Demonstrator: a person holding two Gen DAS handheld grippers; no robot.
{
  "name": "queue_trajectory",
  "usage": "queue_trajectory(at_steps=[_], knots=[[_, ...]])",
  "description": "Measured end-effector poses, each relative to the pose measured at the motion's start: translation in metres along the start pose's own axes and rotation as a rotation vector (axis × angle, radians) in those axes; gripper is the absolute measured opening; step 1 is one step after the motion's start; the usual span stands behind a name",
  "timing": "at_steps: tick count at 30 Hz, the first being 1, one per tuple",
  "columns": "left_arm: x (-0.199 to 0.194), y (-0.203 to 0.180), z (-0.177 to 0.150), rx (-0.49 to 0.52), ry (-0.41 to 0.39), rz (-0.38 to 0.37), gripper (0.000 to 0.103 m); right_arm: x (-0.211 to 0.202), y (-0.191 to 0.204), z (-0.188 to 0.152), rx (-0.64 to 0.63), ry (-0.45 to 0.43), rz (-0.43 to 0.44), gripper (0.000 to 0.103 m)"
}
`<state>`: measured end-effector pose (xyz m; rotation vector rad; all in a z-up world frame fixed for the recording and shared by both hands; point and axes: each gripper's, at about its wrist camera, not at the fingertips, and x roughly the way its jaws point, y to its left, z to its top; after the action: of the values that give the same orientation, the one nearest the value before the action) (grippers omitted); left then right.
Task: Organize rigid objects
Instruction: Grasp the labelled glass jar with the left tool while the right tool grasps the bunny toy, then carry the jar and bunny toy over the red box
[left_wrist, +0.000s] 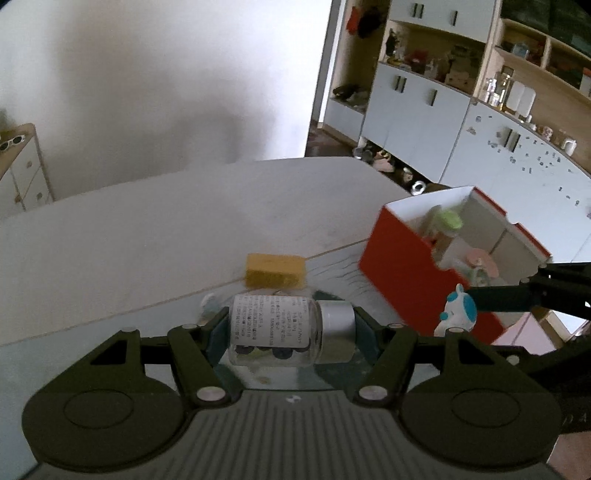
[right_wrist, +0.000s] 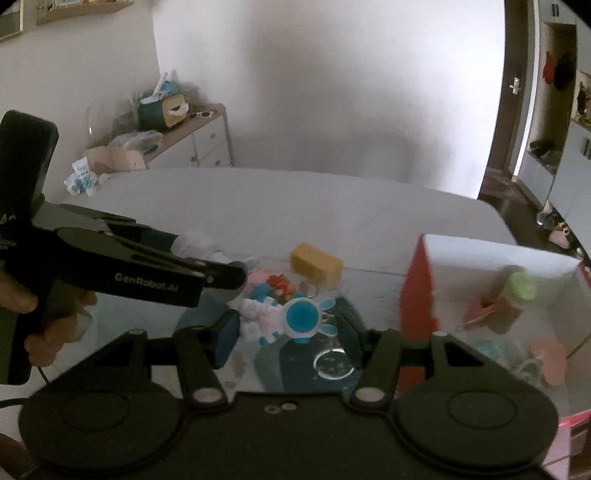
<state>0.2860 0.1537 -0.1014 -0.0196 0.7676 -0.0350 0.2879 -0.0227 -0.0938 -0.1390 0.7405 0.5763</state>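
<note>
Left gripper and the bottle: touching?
Touching. The left wrist view shows the left gripper with its fingers pressed on the base and silver cap of the bottle, held sideways.

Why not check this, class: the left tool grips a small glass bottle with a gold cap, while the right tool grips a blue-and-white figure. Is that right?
Not quite. In the left wrist view the bottle in the left tool has a silver cap, not gold. The right tool does grip the blue-and-white figure.

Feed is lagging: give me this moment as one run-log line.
left: shut on bottle | right: shut on astronaut toy | red box: partly filled | sponge: on table
</note>
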Motion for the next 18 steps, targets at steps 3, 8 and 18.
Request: queue_trajectory(at_steps=[3,8,18], knots=[[-0.004,-0.016,0.007,0.016,-0.012,-0.012,0.068,-0.013,-0.014,0.002,-0.001,-0.007,-0.002,0.057],[-0.006,-0.051,0.019,0.031,-0.038,-0.029,0.068,-0.031,-0.037,0.001,-0.016,-0.027,-0.023,0.057],[0.012,-0.125,0.036,0.067,-0.052,-0.039,0.068,-0.056,-0.100,-0.006,-0.013,-0.048,-0.051,0.057]])
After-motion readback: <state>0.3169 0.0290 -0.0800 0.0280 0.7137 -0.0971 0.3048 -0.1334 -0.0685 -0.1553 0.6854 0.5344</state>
